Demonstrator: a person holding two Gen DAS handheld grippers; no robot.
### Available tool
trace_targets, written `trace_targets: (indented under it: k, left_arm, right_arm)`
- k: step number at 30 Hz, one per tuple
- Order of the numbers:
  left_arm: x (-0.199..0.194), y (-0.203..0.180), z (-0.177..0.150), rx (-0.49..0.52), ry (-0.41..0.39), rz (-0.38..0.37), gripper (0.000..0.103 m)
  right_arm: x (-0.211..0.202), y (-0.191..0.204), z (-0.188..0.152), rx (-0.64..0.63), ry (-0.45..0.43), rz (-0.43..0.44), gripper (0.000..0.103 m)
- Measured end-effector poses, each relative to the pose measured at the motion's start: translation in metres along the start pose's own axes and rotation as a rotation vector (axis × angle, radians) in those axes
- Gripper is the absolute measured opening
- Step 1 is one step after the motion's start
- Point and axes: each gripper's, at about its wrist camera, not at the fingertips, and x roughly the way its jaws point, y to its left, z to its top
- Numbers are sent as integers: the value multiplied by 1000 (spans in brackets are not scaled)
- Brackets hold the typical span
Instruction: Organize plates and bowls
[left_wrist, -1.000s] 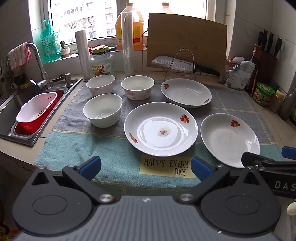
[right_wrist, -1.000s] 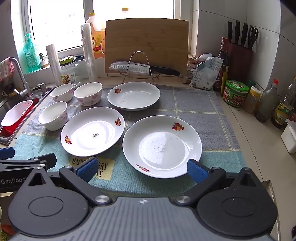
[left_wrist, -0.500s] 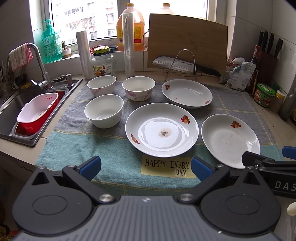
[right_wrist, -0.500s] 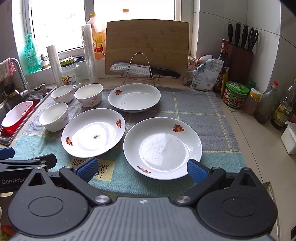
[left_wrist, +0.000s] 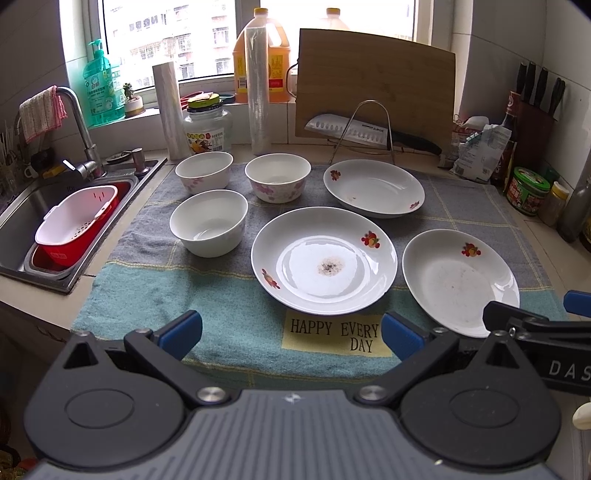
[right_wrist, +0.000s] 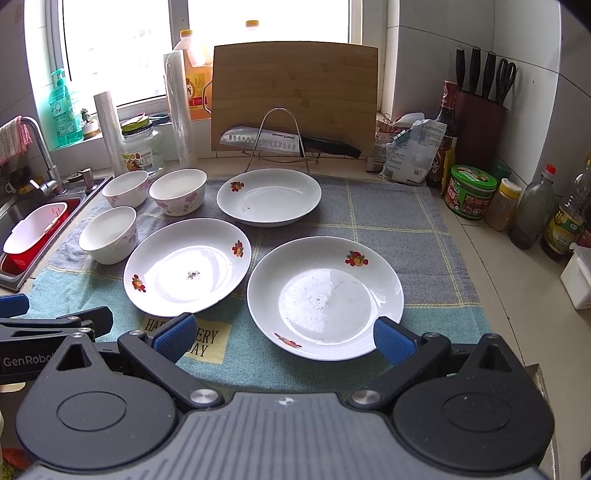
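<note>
White glazed ceramic makes up everything to be sorted: three plates and three bowls, all single and unstacked on a blue and grey towel (left_wrist: 155, 295) spread over the table (right_wrist: 517, 295). The near-right plate (right_wrist: 325, 295) lies just ahead of the right hand-held gripper (right_wrist: 284, 334); the middle plate (left_wrist: 324, 261), with a dark speck at its centre, lies just ahead of the left hand-held gripper (left_wrist: 291, 332); the far plate (left_wrist: 373, 187) sits near the knife stand (left_wrist: 365, 133). Toward the sink (left_wrist: 22, 206) stand the plain bowl (left_wrist: 208, 222) and, behind it, two flowered bowls (left_wrist: 204, 172) (left_wrist: 277, 177).

Both hand-held grippers are spread wide and hold nothing; they hover side by side at the towel's near edge.

These pieces look stiff, fairly heavy for their size, slick with glaze and breakable if knocked together. A plate would best be pinched at its raised rim, one finger over and one under; the soft towel may give enough for that. A bowl offers its upright wall near the lip. Stacking should be gentle, as glaze slides on glaze.

Each gripper body hides the towel's near edge and table front. The right view's blue pad overlaps the near-right plate's rim, so contact there cannot be judged. The bowls' interiors are partly glare, and the marks on the plates are too faint to identify.
</note>
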Motion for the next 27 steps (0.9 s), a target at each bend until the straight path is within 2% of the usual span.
trace_targets:
  k: [27]
  left_arm:
    - [-6,-2,0,-13,-1,10,102]
  right_arm:
    - [-6,-2,-1,-16,-17,22,103]
